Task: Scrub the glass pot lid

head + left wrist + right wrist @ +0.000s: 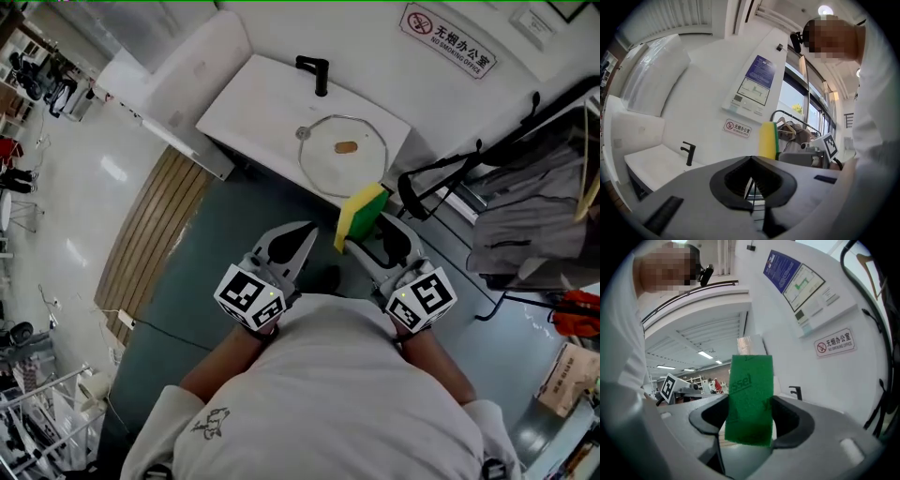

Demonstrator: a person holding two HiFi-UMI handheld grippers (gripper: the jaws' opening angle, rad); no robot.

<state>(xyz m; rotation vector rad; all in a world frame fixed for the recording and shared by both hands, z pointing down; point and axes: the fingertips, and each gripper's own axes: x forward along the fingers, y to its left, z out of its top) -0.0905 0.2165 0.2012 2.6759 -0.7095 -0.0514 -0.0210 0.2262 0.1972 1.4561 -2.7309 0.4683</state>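
A round glass pot lid point(342, 153) with a brown knob lies flat in the white sink point(253, 103), right of the drain and below the black tap point(316, 73). My right gripper point(367, 236) is shut on a yellow and green sponge point(360, 216), which stands upright between its jaws, green side point(749, 399) toward its camera. My left gripper point(303, 242) is shut with nothing in it, its jaws meeting at the tips point(751, 159). Both grippers hang in front of my chest, short of the sink. The sponge point(768, 140) also shows in the left gripper view.
A white wall with a no-smoking sign point(447, 39) rises behind the sink. A clothes rack with grey garments point(534, 216) stands to the right. A wooden slatted strip point(155, 234) runs along the floor to the left. A cardboard box point(566, 379) sits at the lower right.
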